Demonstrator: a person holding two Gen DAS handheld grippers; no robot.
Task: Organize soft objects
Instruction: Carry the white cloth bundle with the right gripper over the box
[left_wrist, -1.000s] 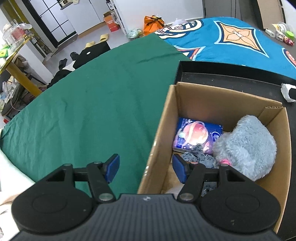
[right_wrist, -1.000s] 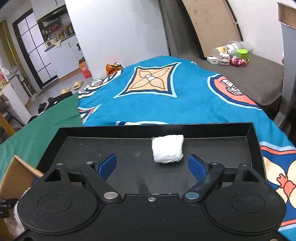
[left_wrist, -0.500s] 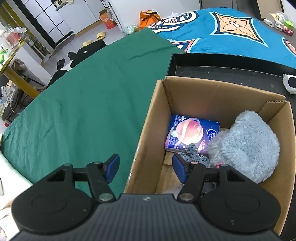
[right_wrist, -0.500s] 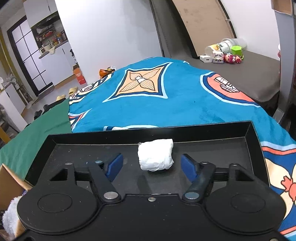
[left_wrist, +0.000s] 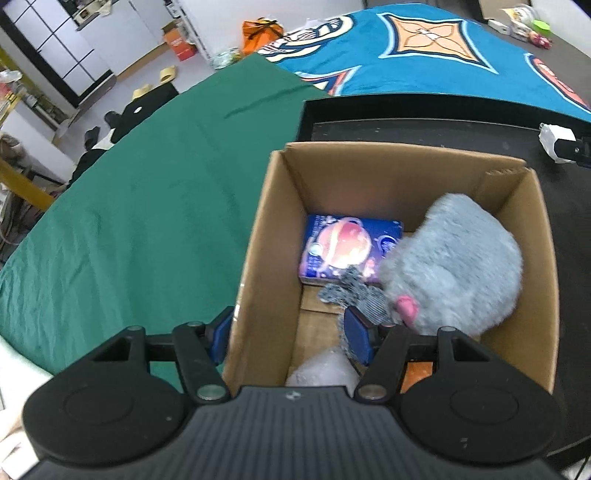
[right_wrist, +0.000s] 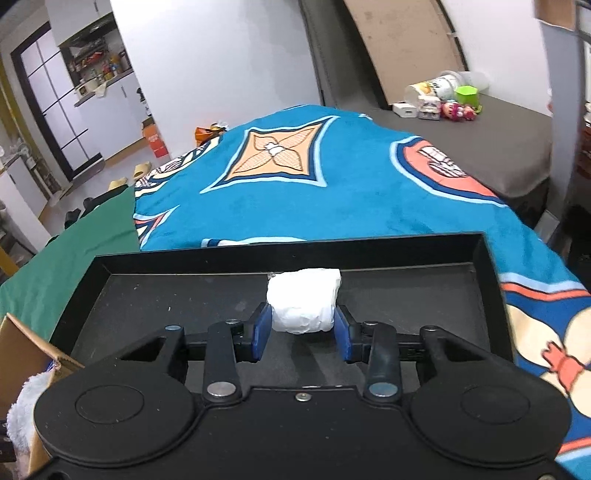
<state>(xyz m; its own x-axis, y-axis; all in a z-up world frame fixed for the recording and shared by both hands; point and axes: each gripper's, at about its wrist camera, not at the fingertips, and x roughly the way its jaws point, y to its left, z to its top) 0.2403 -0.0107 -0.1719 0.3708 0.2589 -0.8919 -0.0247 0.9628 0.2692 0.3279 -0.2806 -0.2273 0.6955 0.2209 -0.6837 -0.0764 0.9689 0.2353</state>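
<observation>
White soft roll (right_wrist: 303, 300) lies on the black tray (right_wrist: 406, 295), between the blue pads (right_wrist: 258, 332) of the right gripper (right_wrist: 301, 334); jaws closing, pads at its sides; left gripper (left_wrist: 290, 334) half open, straddling the left wall of the cardboard box (left_wrist: 255, 258), its grip unclear; box holds a grey plush (left_wrist: 454, 266), a blue packet (left_wrist: 343, 247); green cloth (left_wrist: 147, 206) beside it.

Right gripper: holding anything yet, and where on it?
Right gripper is closing on the white soft roll in the black tray, pads at its two side faces, near end. Left gripper holds nothing.
</observation>
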